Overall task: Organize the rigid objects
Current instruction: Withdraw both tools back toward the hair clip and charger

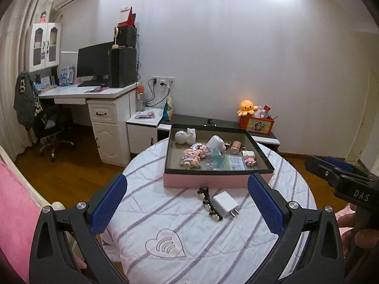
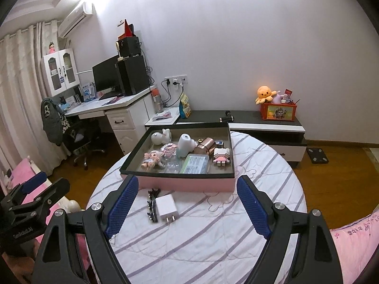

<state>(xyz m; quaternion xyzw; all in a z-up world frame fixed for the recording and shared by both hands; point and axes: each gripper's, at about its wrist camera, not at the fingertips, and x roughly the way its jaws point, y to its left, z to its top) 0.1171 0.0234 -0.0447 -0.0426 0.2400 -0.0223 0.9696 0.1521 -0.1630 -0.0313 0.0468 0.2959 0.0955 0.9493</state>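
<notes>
Charger (image 1: 224,204), white with two prongs toward 5 o'clock, lies on the quilt (image 1: 165,217) touching a black hair clip (image 1: 209,204) at its 9 o'clock; the pink box (image 1: 213,181) stands at 12. Both the left gripper (image 1: 187,209) and right gripper (image 2: 187,207) gape wide, empty.

At frame centre a box (image 1: 216,181) sits on the round surface (image 1: 189,232). In the box, a doll (image 1: 191,158) lies at lower left and a block figure (image 1: 250,157) at right. Just below the box lie a hair clip (image 1: 209,204) and, touching its right side, a charger (image 1: 225,203). A desk (image 1: 94,92) stands at the left of the frame.
</notes>
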